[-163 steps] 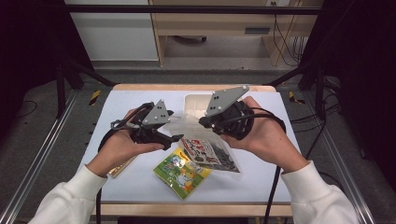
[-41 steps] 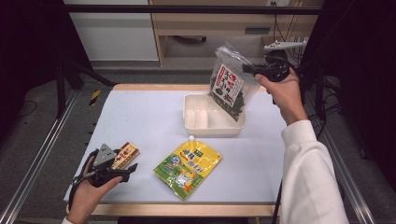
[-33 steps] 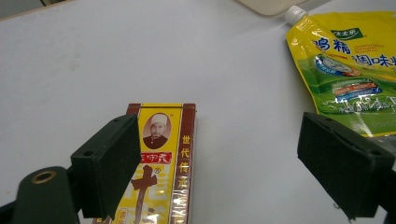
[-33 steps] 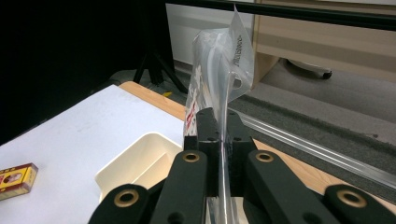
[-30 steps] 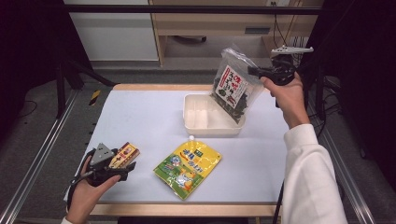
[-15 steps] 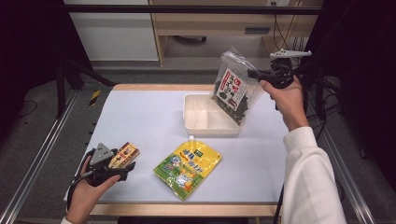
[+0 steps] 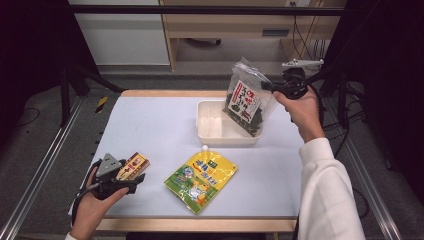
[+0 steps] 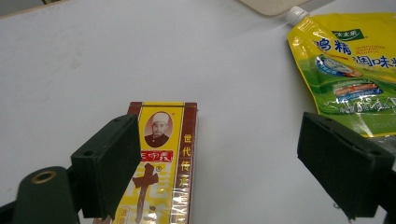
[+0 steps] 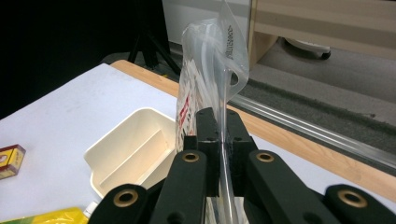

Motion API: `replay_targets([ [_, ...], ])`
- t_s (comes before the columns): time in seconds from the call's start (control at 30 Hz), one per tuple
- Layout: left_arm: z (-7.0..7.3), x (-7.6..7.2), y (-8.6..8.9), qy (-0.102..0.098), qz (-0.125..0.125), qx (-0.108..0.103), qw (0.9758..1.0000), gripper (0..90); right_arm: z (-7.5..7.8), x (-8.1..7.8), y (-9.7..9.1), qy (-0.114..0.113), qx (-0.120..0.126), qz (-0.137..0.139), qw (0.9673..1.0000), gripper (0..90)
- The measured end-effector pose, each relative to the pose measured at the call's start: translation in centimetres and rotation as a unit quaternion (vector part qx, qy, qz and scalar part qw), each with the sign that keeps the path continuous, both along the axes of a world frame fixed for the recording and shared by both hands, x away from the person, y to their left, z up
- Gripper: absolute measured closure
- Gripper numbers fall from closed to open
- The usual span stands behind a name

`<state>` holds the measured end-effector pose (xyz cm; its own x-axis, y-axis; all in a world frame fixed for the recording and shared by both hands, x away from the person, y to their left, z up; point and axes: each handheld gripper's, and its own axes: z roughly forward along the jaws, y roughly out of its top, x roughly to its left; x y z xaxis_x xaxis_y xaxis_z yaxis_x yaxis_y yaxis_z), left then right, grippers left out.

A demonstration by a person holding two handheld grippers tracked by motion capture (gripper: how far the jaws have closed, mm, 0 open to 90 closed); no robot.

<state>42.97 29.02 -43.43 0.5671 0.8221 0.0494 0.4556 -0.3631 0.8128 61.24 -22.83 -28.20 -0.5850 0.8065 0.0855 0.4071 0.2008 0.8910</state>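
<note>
My right gripper (image 7: 274, 86) is shut on the top edge of a clear bag (image 7: 244, 102) with a red-and-white label and dark contents. The bag hangs tilted, its lower end over the right part of the white tray (image 7: 210, 134). In the right gripper view the jaws (image 9: 223, 135) pinch the bag's plastic (image 9: 210, 60) above the tray (image 9: 116, 140). At the front left my left gripper (image 7: 134, 176) rests open on the table. A red-and-yellow box (image 8: 163, 158) lies between its jaws, close to the left one, untouched by the pads.
A yellow-green spouted pouch (image 7: 202, 177) lies flat in front of the tray, also at the right in the left gripper view (image 8: 350, 70). The box (image 9: 11, 161) lies far left in the right gripper view. Dark stands and cables flank the table.
Both hands left the table's middle. The right gripper carried the bag up and back over the tray, lately drifting slightly down and left. The left hand went to the front left by the box.
</note>
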Motion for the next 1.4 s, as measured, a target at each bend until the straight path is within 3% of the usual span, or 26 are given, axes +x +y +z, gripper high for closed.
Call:
replay_targets([
  [0.27,0.0,0.0,0.0,0.001,-0.001,0.001,1.0,13.2,-1.0,0.0,-0.1,0.009,0.009,0.001,0.9999,87.7],
  [0.93,-0.1,0.0,-0.1,0.001,-0.003,0.006,1.0,13.2,-2.1,-0.8,-0.5,0.003,0.024,-0.004,0.9997,82.8],
  [1.1,-0.2,0.1,0.0,0.002,-0.001,0.004,1.0,13.2,-2.1,-1.2,-0.6,-0.004,0.049,0.009,0.9987,71.1],
  [1.2,-0.2,0.1,0.0,0.002,-0.001,0.005,1.0,13.2,-2.0,-1.8,-0.6,-0.009,0.059,0.011,0.9981,58.8],
  [1.4,-0.2,0.2,-0.1,0.0,0.0,0.007,1.0,13.2,-1.1,-3.9,-0.7,-0.039,0.053,-0.002,0.9978,31.9],
])
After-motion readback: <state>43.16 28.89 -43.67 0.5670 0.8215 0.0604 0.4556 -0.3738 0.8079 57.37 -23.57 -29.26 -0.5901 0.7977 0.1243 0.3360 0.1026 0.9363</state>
